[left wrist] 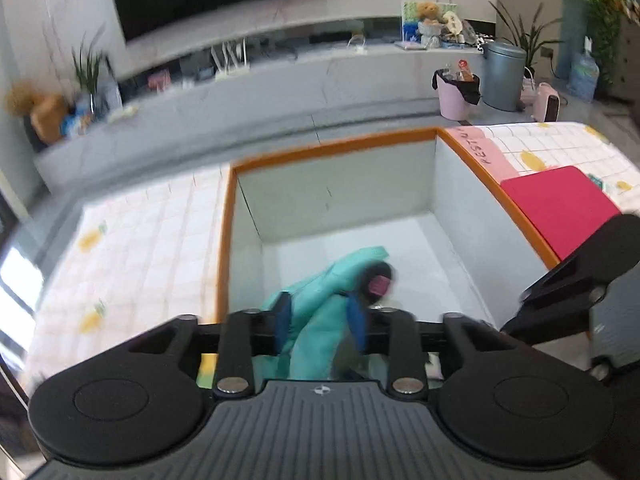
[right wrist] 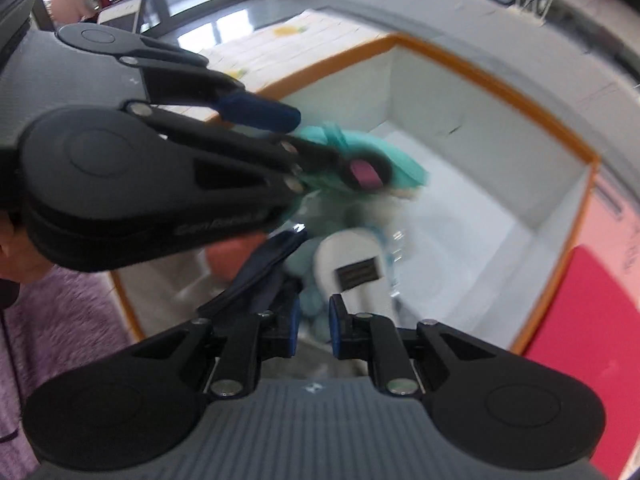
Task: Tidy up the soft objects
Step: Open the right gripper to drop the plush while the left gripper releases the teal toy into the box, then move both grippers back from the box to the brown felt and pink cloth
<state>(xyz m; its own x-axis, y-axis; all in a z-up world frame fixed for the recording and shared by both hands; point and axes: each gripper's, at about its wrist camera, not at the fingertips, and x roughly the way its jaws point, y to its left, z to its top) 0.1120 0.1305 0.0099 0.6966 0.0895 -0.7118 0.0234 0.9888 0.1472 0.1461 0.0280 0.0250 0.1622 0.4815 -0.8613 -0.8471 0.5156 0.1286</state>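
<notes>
Motion blur smears both wrist views, and the teal soft toy [left wrist: 320, 304] suffers most: its outline is fuzzy, and a dark round patch with a pink centre [left wrist: 378, 282] on it cannot be made out as any particular part. The near end of the toy is cut off behind the left gripper's [left wrist: 320, 322] own body in the left view. In the right view, the lower contents of the orange-rimmed white box [left wrist: 332, 146] are a muddle: a white piece with a dark rectangular label [right wrist: 354, 268], a dark blue strip of fabric [right wrist: 264, 272] and something orange-red [right wrist: 232, 258] half hidden behind the left gripper's arm, none of them clear enough to name.

The toy is inside the box, above its white floor, running up between the left gripper's blue pads [left wrist: 282, 320]. Those pads stand apart with the teal fabric between them; the blur makes it hard to say whether they press on it, and the toy looks loose there. From the right view the left gripper [right wrist: 288, 136] reaches in from the upper left with the toy at its tip.

The right gripper [right wrist: 314, 326] points down into the box, its blue pads [right wrist: 335, 328] set a narrow gap apart. Pale teal fabric shows through that gap, but whether the pads pinch anything cannot be told. A red mat [left wrist: 560, 208] lies on the checked tablecloth [left wrist: 132, 236] beside the box.
</notes>
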